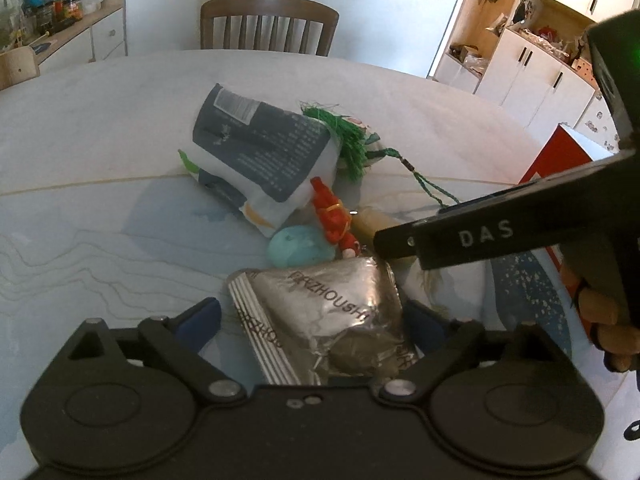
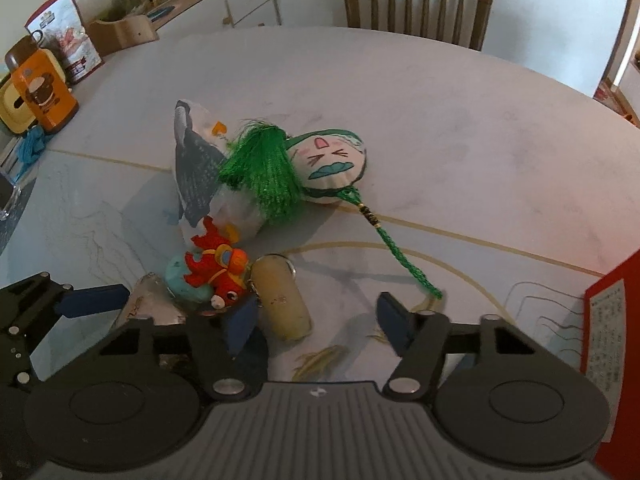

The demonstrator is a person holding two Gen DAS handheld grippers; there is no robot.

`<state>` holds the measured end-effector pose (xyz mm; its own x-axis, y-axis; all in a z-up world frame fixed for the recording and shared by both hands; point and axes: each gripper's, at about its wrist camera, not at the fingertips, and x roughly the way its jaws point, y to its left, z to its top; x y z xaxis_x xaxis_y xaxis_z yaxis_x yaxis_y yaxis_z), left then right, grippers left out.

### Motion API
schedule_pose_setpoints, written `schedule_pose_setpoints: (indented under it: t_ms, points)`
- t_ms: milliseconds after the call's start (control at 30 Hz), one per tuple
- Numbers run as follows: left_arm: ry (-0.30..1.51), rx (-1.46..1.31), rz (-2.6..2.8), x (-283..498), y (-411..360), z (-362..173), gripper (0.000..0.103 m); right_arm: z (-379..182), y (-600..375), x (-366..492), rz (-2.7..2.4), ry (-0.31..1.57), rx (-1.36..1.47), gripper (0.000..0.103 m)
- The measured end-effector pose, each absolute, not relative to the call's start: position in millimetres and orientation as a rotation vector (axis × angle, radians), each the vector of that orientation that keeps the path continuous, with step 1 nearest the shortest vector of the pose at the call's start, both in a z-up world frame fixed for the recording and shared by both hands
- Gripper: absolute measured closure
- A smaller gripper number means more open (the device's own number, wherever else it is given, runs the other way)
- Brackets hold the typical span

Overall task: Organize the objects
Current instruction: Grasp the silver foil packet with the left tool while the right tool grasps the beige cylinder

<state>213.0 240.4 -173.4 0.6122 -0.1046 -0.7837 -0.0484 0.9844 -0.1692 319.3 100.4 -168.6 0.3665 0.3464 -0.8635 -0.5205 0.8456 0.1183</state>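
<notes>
Pale marbled bench [image 2: 460,128] in a dining room, wooden chair [image 2: 416,0] at the far edge, sideboard [image 2: 224,4] cluttered with jars against the wall beyond the far left corner. Orange canister [image 2: 42,94] and a printed carton [image 2: 68,40] standing at the left edge. Red box [image 2: 612,344] at the near right edge.

Clutter heaped around the bench's middle: white-and-navy pouch [image 1: 260,156] lying tilted, green tassel [image 2: 260,172] draped against it, round fabric sachet with a drawn face [image 2: 332,164] just beside the tassel, its green cord [image 2: 400,248] trailing toward the near edge. Nearer: red-orange toy fish [image 2: 218,264] resting on a teal ball [image 2: 184,284], pale yellow tube [image 2: 282,300] lying just beside them, a few dry yellowish strands [image 2: 320,358] close to the tube.

Left claw [image 1: 312,320] spread wide, released, blue pads [image 1: 200,318] on either side of a silver foil packet [image 1: 320,312] lying on the bench between them; contact with the packet not clear. Right claw [image 2: 316,320] likewise released, fingers apart over the tube's near end and bare bench, grasping nothing. Hand [image 1: 612,320] on the right gripper's handle at the right side of the left wrist view.
</notes>
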Motion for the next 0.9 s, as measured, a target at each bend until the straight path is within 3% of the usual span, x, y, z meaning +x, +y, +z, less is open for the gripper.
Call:
schedule_pose_setpoints:
  t_ms: [133,333,433,633,900]
  points:
    - [0.908,-0.175,-0.034,212.0,237.8,-171.6,0.018,-170.2,105.0,318.1,0.577,1.056,-0.193,0.054]
    - [0.912,-0.178,-0.021,210.0,238.1,-170.2,0.025,-171.0,113.7,316.3,0.595,1.055,-0.205,0.071]
    - [0.912,-0.183,-0.038,209.2,238.5,-168.1,0.039,-170.5,114.8,315.1,0.601,1.059,-0.19,0.079]
    - [0.921,-0.204,-0.042,206.1,238.2,-164.2,0.047,-165.7,110.0,309.9,0.58,1.058,-0.161,0.081]
    - [0.908,-0.213,-0.044,191.6,234.6,-150.4,0.048,-145.3,94.5,293.6,0.566,1.035,-0.107,0.083]
